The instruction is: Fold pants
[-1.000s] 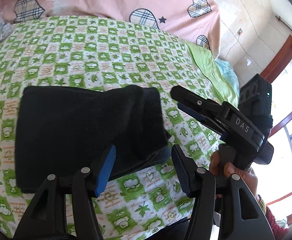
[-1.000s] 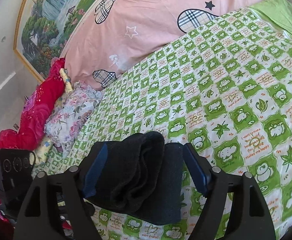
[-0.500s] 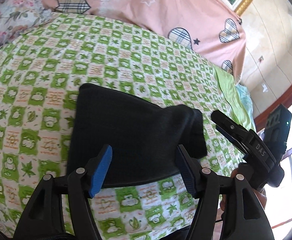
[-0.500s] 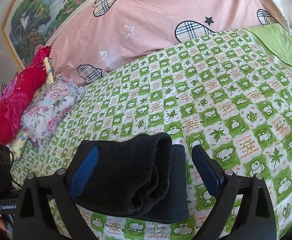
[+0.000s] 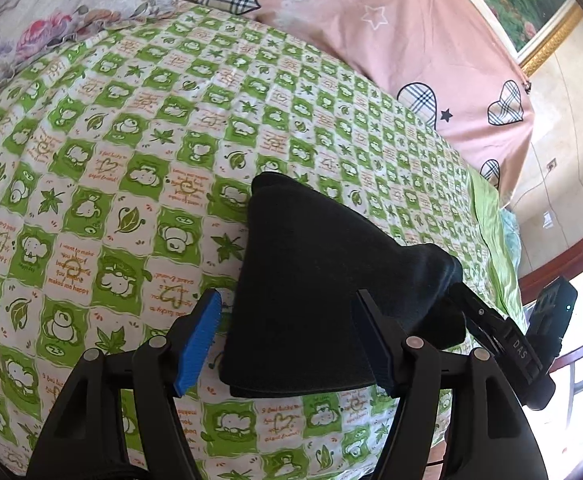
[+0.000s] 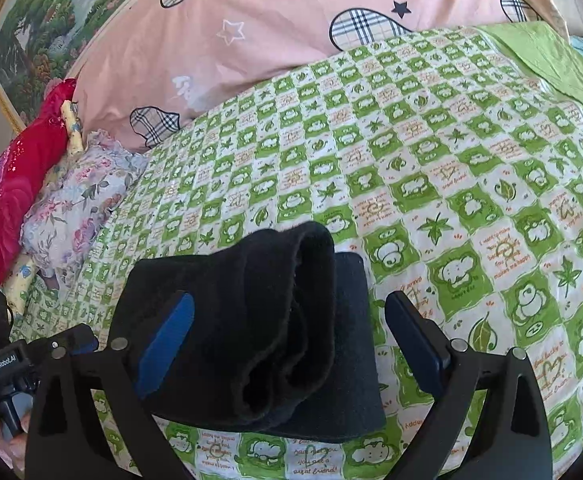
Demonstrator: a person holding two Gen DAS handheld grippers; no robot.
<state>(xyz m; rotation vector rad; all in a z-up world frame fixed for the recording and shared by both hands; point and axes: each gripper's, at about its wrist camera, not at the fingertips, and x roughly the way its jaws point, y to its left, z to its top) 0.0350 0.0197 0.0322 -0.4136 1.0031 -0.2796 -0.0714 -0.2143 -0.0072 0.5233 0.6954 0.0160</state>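
Observation:
The black pants (image 5: pixel 315 280) lie folded into a thick bundle on the green and white checked bedsheet (image 5: pixel 131 140). In the right wrist view the pants (image 6: pixel 251 320) show rolled layers at their near end. My left gripper (image 5: pixel 287 344) is open, its blue pads on either side of the bundle's near edge, just above it. My right gripper (image 6: pixel 287 344) is open and straddles the bundle's other end. The right gripper also shows at the right of the left wrist view (image 5: pixel 503 340).
A pink quilt (image 6: pixel 291 32) with plaid hearts lies along the far side. A floral pillow (image 6: pixel 75 200) and red fabric (image 6: pixel 7 192) sit at the left. A plain green sheet (image 6: pixel 551 60) covers the far right. A framed landscape painting (image 6: pixel 51 12) hangs behind.
Both grippers have drawn back and risen from the bundle. The left wrist view has swung left, so the pants sit further right. The right jaws have spread wider. The pants stay put.

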